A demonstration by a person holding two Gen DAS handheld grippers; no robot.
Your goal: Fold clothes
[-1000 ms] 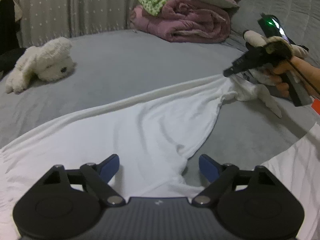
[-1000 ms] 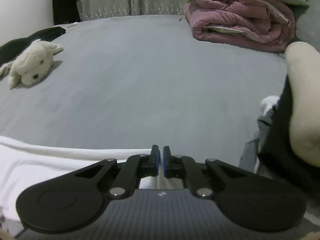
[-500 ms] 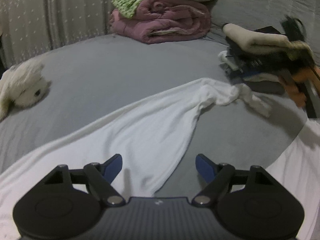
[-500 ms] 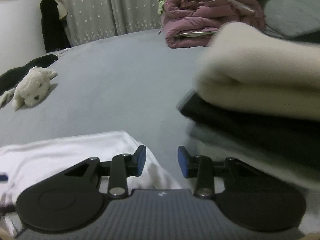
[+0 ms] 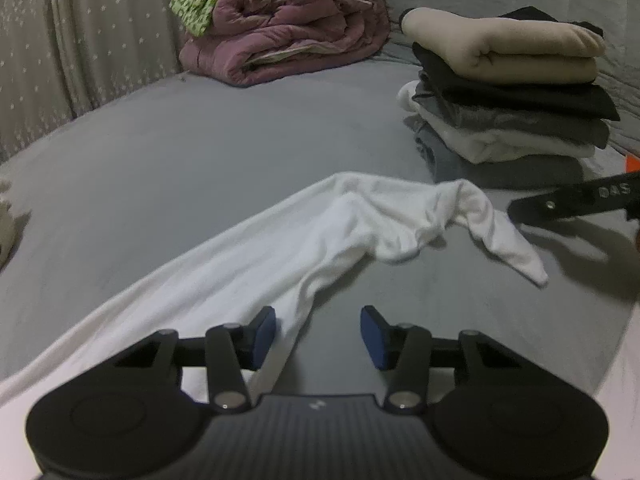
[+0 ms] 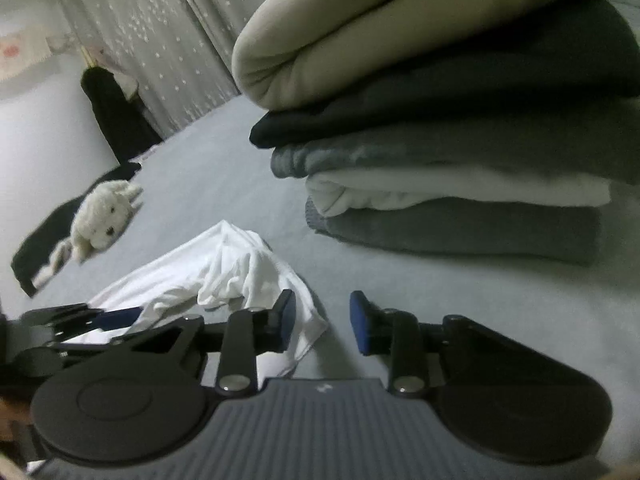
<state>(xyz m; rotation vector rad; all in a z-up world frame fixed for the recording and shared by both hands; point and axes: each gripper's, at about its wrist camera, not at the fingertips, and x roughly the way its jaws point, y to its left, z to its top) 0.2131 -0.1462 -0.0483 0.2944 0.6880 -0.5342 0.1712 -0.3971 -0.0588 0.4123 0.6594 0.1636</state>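
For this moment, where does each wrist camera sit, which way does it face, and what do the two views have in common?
Left wrist: sits on the left gripper, jaws apart, facing across the bed over the white garment toward the folded stack and pink quilt; the right gripper enters at right.
Right wrist: sits on the right gripper, jaws apart, low and tilted, close to the folded stack, plush toy beyond.
Shared: garment, stack, bed.

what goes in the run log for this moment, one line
task: fold clothes | left gripper: open, empty | right gripper: open, empty | white garment: unfolded on bed | folded stack: beside it
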